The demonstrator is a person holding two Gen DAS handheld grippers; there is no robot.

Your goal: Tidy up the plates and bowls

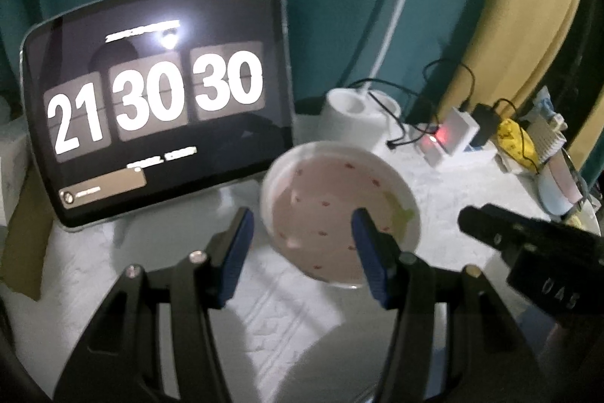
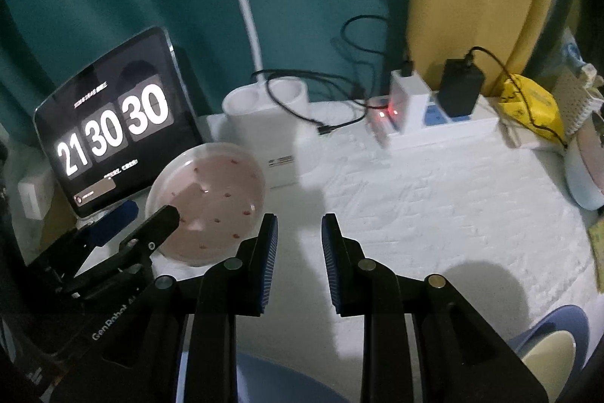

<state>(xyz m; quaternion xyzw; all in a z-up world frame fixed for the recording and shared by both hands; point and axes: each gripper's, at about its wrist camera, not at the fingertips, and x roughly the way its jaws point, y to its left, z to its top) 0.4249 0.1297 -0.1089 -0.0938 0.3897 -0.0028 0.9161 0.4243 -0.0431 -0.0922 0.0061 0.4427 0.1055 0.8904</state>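
Note:
A pink plate (image 1: 324, 203) with small red spots lies on the white tablecloth (image 1: 287, 312) in front of the tablet. My left gripper (image 1: 302, 218) hovers open over the plate's near left part: one blue pad stands over the dish, the other just outside its left rim. The right wrist view shows the same plate (image 2: 215, 191) with the left gripper (image 2: 147, 214) reaching over its edge. Right of the plate, my right gripper (image 2: 298, 244) stands open with a narrow gap above bare cloth, nothing between its pads. A blue bowl (image 2: 555, 342) and a blue dish (image 2: 279, 380) lie below it.
A tablet (image 1: 158, 101) showing a clock leans at the back left. A white lamp base (image 2: 264, 108), loose cables and a power strip (image 2: 434, 116) with chargers line the back. A yellow bag (image 2: 532, 104) and a pale blue bowl (image 2: 585, 176) sit at the right edge.

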